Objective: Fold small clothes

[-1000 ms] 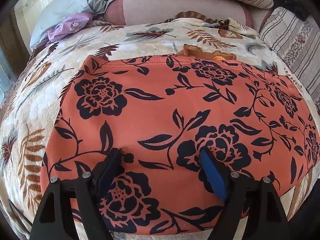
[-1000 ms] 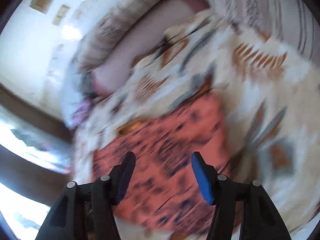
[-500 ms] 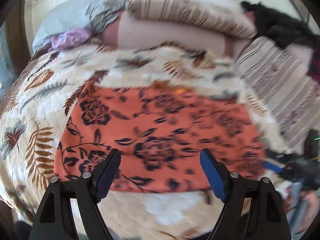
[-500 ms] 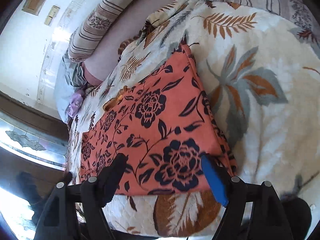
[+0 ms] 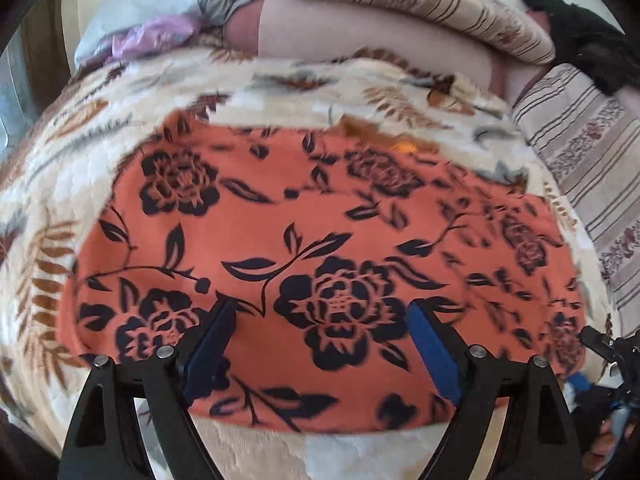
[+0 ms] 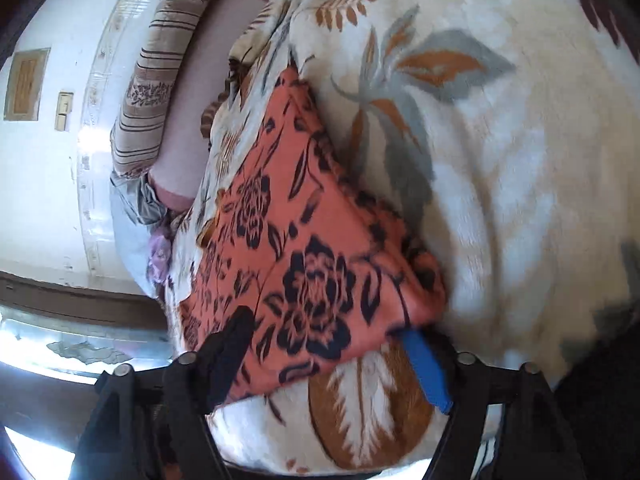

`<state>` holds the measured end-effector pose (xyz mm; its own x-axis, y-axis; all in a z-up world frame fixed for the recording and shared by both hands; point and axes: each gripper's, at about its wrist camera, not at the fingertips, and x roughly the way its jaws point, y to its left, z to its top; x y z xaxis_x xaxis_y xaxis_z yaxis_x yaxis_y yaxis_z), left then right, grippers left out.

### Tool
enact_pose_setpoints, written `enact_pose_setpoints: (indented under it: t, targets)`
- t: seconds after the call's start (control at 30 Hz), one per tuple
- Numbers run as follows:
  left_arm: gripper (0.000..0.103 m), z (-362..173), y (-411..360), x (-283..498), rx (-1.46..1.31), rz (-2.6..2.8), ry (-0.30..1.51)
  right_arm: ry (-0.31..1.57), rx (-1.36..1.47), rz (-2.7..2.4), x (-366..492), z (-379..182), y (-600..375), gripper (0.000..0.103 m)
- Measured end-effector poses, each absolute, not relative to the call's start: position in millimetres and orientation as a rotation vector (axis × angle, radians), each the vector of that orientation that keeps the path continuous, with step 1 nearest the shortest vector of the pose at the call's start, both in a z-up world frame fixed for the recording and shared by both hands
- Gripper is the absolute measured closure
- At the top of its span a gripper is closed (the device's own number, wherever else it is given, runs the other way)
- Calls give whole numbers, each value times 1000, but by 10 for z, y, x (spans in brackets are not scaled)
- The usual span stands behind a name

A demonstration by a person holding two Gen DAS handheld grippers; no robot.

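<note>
1. We see the orange floral garment (image 5: 320, 248) spread flat on the leaf-print blanket (image 5: 72, 168), filling the middle of the left wrist view.
2. Our left gripper (image 5: 320, 344) hangs over the garment's near edge, jaws spread wide, grasping nothing.
3. Our right gripper (image 6: 328, 344) is likewise released; the garment's near corner (image 6: 312, 280) lies between its fingers, stretching toward 11 o'clock.
4. Striped pillows (image 5: 420, 4) sit at 12 o'clock.
</note>
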<state>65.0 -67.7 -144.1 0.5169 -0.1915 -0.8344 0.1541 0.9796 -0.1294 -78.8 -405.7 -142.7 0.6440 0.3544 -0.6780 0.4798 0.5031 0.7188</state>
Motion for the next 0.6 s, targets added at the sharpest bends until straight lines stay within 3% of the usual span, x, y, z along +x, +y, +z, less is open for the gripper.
enact_pose_setpoints:
  t: [0.03, 0.07, 0.2, 0.3, 0.33, 0.37, 0.43, 0.53, 0.6]
  targets:
    - [15, -1501, -710, 667, 5, -199, 1000, 922, 1044, -119, -738, -1411, -4071, 72]
    - [15, -1525, -763, 657, 57, -199, 987, 943, 1021, -137, -681, -1408, -4082, 93]
    - [15, -1558, -776, 656, 83, -199, 988, 955, 817, -169, -603, -1204, -3935, 93]
    - [15, -1544, -792, 685, 105, -200, 1007, 969, 904, -157, -629, -1421, -4023, 85]
    - [17, -1488, -781, 683, 95, -203, 1015, 963, 927, -150, -667, -1378, -4060, 74]
    - [18, -1418, -755, 655, 64, -215, 1007, 963, 905, -159, -708, -1296, -4083, 53]
    - [19, -1297, -734, 567, 31, -244, 948, 929, 837, -216, -798, -1091, -4148, 22]
    - [18, -1555, -836, 559, 143, -232, 988, 867, 774, -225, -738, -817, -4308, 22]
    - [16, -1616, -838, 517, 157, -229, 923, 855, 788, -137, -452, -754, -4439, 22]
